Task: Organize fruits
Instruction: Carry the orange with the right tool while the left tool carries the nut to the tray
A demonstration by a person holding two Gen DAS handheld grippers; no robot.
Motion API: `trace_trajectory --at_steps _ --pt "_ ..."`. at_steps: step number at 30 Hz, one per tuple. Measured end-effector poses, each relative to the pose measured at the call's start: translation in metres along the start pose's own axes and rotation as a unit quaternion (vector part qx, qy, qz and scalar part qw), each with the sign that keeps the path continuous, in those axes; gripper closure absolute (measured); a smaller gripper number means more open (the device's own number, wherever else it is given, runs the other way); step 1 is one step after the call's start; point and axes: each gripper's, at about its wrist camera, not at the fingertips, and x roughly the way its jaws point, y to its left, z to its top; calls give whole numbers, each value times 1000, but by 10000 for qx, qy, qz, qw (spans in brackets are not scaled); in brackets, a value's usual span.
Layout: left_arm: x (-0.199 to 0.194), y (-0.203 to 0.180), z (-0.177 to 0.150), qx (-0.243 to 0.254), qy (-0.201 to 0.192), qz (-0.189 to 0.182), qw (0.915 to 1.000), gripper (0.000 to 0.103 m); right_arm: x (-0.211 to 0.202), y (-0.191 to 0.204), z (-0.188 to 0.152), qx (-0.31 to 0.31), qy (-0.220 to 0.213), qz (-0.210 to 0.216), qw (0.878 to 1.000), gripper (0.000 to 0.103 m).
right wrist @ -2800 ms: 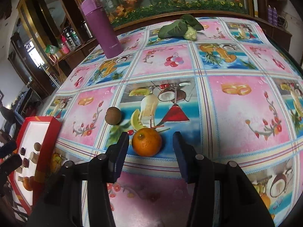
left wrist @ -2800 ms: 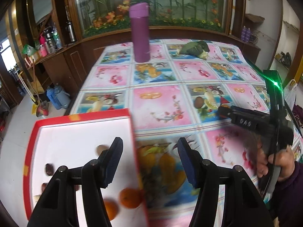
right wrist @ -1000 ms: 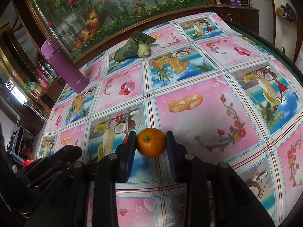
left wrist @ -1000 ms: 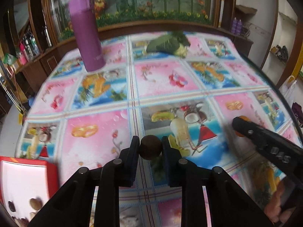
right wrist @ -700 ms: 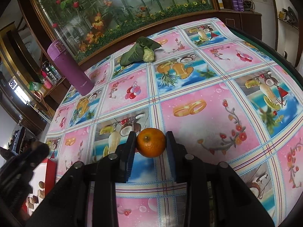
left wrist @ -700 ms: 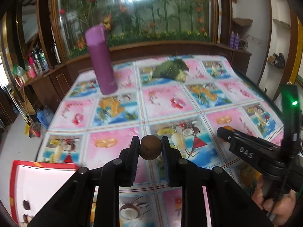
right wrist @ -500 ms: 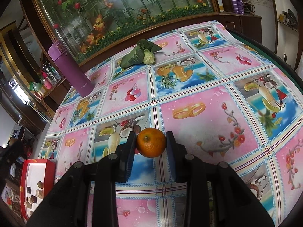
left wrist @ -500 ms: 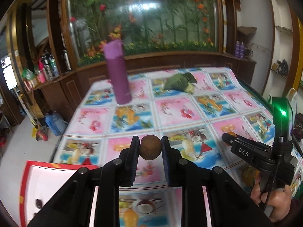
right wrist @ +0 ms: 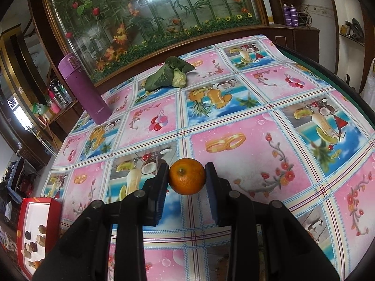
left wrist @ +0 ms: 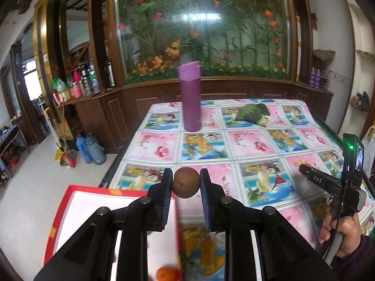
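Orange (right wrist: 187, 179) gripped between right jaws; brown fruit (left wrist: 186, 185) gripped between left jaws.

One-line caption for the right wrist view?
Right gripper holds an orange above the fruit-print tablecloth; red box at far left.

We are holding a claw in each hand above the table (right wrist: 257, 121). Our left claw (left wrist: 186, 185) is pinching a round brown fruit (left wrist: 186, 185) between its blue-padded fingers (left wrist: 167, 187), both pads pressing its sides, lifted clear of the table and hanging over its near edge. Our right claw (right wrist: 187, 179) is gripping an orange (right wrist: 187, 179) the same way, raised above the table's middle. In the left wrist view, our right hand (left wrist: 344, 234) is wrapping around the right claw's handle, a dark sleeve (left wrist: 358, 260) covering the wrist.
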Motion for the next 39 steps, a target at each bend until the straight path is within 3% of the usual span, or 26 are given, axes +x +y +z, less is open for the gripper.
trace_trajectory --at_steps 11,17,23,31,39 --pt "-16 60 -22 -352 31 423 9985 81 -8 14 -13 -104 -141 -71 9998 70" --pt "-18 88 -34 -519 107 621 9967 81 -16 45 -24 -265 -102 384 9989 69" --pt "-13 114 -44 -670 230 775 9945 81 -26 102 -40 -579 -27 981 9935 69" --pt "-5 147 -59 -926 377 925 9907 81 -40 196 -72 -1330 305 1793 9743 69" --pt "12 194 -82 -1223 765 1142 9829 81 -43 256 -104 -1992 746 2198 9521 69"
